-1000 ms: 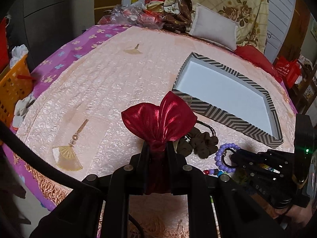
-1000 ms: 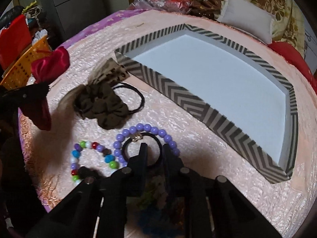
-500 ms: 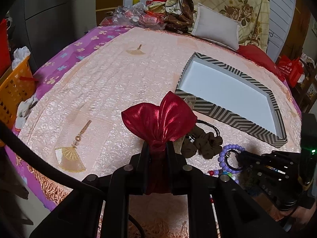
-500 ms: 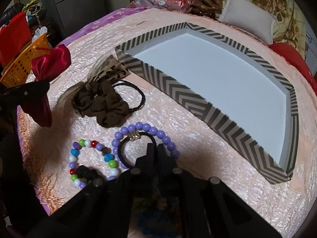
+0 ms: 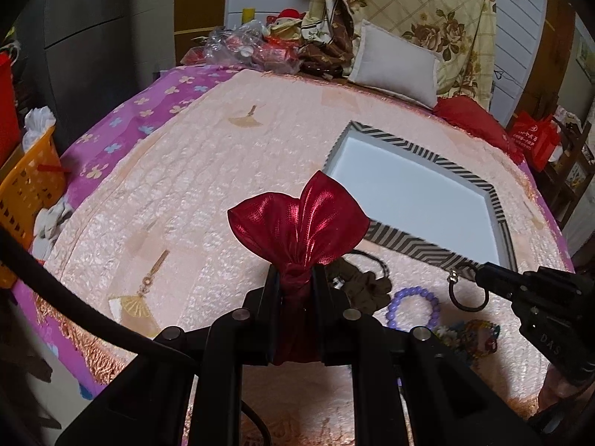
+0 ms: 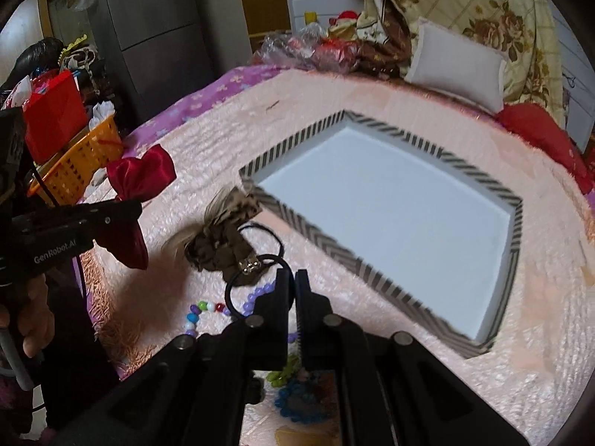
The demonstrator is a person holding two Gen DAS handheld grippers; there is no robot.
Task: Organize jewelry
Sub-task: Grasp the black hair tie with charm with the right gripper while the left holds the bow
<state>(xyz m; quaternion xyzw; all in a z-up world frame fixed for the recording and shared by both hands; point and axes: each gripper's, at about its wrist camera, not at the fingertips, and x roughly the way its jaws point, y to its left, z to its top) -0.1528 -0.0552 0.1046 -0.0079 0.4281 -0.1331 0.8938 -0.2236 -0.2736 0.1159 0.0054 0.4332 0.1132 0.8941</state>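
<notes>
My left gripper (image 5: 295, 273) is shut on the neck of a shiny red pouch (image 5: 299, 219), held above the bedspread; the pouch also shows in the right wrist view (image 6: 139, 176). My right gripper (image 6: 292, 278) is shut on a black hair tie with a small metal charm (image 6: 241, 286) and holds it lifted off the bed; the tie also hangs from it in the left wrist view (image 5: 466, 293). A purple bead bracelet (image 5: 412, 306), a multicoloured bead bracelet (image 6: 202, 312) and a brown scrunchie (image 6: 223, 245) lie on the bed beside a striped tray (image 6: 308, 230) with a white floor.
A white pillow (image 5: 394, 63) and a heap of cloth and bags lie at the bed's far end. An orange basket (image 5: 26, 186) stands off the left side. A red cushion (image 5: 470, 119) lies at the far right.
My right gripper has shut on the black hair tie and lifted it up off the purple bracelet, toward the tray. My left gripper has risen with the pouch.
</notes>
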